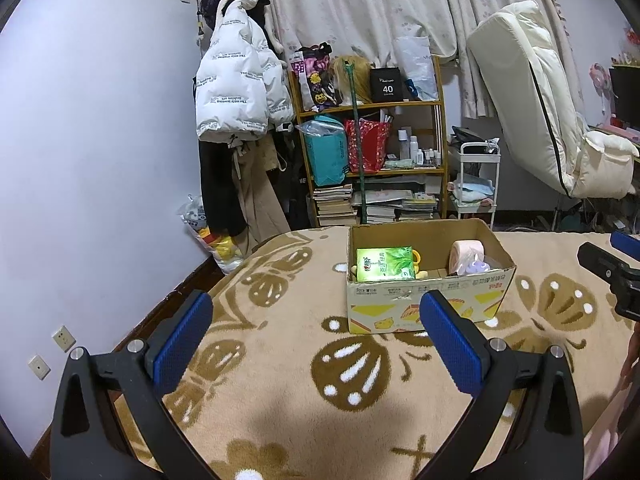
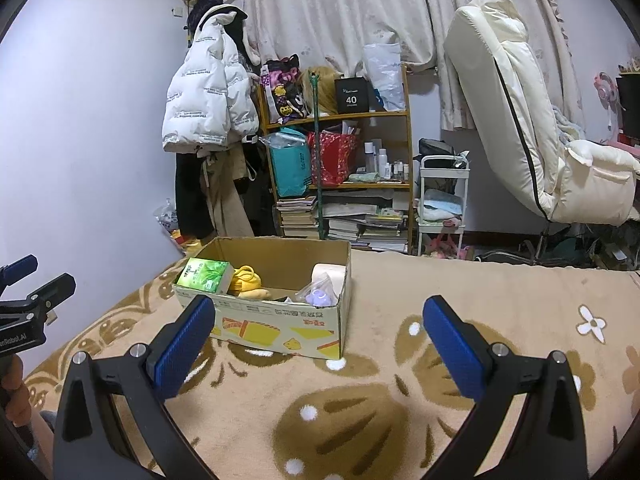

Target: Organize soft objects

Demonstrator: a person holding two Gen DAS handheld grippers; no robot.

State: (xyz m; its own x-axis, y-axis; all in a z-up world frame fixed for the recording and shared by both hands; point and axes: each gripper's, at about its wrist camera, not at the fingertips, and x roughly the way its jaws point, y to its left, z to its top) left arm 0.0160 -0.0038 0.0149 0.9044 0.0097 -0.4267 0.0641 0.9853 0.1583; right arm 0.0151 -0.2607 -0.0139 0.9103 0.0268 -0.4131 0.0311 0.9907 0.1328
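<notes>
two claws hover low over the patterned blanket point(image 1: 280, 392), both with their blue pads spread wide and nothing between them: the left claw point(image 1: 316, 344) in its own view, the right claw point(image 2: 320, 346) in its own. neither touches anything, which reads as a pause between picks or the end of the job, since no loose soft thing lies on the bare blanket in either view. just beyond them sits the cardboard box point(image 1: 424, 296), open-topped so things can be dropped straight in. inside it, at the left end, a green tissue pack point(image 1: 384, 264) leans against the wall, with a yellow plush thing point(image 2: 246, 278) beside it; at the right end stand a pale pink roll point(image 1: 466, 254) and a small purple item in clear wrap point(image 2: 320, 296). the left view looks more down into the box and catches the right claw at its right edge; the right view shows the yellow thing far more fully, and a hand point(image 2: 16, 384) on the left handle. far behind, a cluttered shelf point(image 1: 372, 108) stands against the wall.
</notes>
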